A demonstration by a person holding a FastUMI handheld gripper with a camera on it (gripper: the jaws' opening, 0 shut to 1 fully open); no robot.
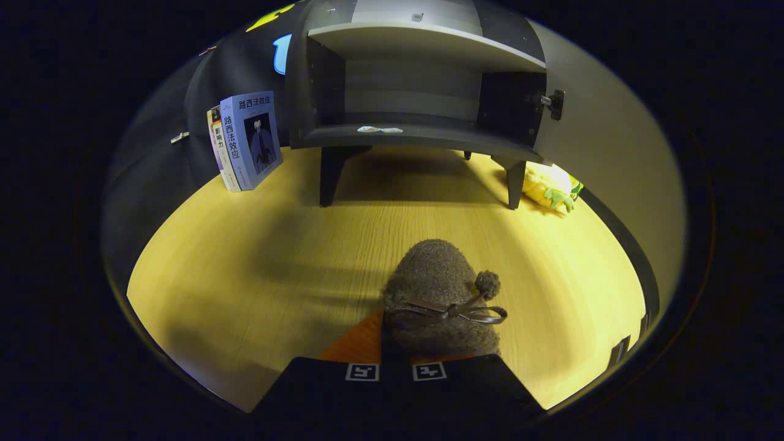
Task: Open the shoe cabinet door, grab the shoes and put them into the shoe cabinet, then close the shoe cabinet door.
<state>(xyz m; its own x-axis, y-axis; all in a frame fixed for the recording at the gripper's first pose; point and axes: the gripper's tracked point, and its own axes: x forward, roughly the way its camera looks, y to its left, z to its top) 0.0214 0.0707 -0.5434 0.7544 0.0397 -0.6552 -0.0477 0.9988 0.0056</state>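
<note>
A brown fuzzy shoe (438, 275) with a dark bow and a pompom sticks out ahead of my gripper (397, 349), toe pointing at the cabinet. Both fingers are close together and press on its heel end, so the gripper is shut on it and holds it a little above the wooden floor. The dark shoe cabinet (416, 138) stands on legs beyond the shoe. Its door (612, 141) is swung open to the right, with the handle (554, 103) on its inner edge. The lower compartment is open, and a small white scrap (380, 129) lies on its bottom board.
Two books (248, 141) lean upright against the wall left of the cabinet. A yellow and green plush toy (551, 187) lies by the cabinet's right leg, under the open door. Bare wooden floor (257, 263) stretches between the shoe and the cabinet.
</note>
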